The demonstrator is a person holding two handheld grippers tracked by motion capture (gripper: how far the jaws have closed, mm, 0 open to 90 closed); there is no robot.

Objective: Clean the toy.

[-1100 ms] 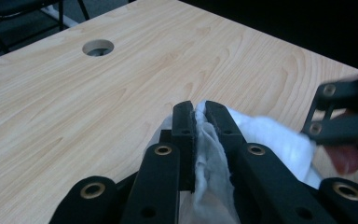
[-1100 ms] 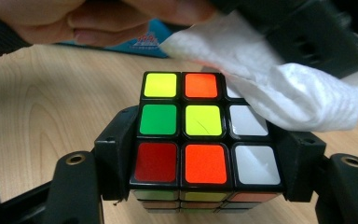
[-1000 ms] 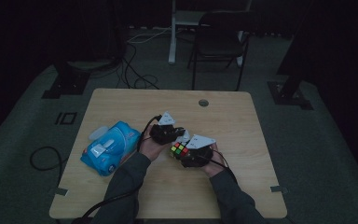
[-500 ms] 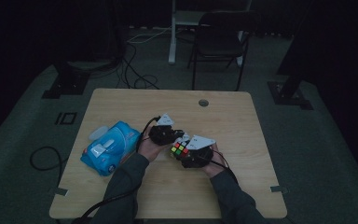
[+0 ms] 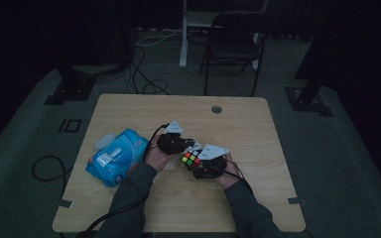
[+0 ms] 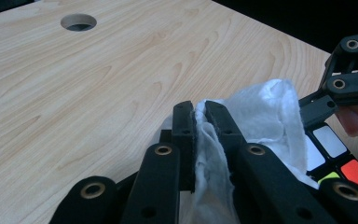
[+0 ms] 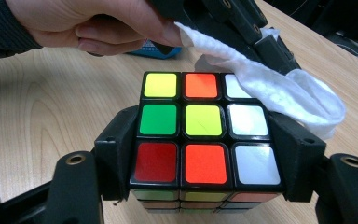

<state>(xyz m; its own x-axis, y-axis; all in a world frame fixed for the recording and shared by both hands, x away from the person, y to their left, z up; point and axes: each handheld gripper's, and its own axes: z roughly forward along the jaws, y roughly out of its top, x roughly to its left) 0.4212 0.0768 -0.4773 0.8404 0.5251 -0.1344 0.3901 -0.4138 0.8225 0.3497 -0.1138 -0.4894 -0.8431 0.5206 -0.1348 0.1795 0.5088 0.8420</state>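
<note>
On the table (image 5: 129, 109), high view: both hands meet near the middle, right gripper (image 5: 198, 166) holding a puzzle cube (image 5: 190, 159), left gripper (image 5: 181, 144) just beside it. Blue wipes pack (image 5: 116, 156) lies apart to the left. Dim light; a misjudged stroke could knock the cube loose.

Left gripper view: jaws together, pinching a white wipe (image 6: 261, 112) that drapes onto the cube (image 6: 335, 154). Only a thin fold is caught, so a hard drag may pull it free.

Right gripper view: jaws clamped on the cube's (image 7: 200, 126) sides, coloured face up, wipe (image 7: 279, 93) touching the far right edge. Sideways pressure there could twist a layer or tilt the cube in the grip.
</note>
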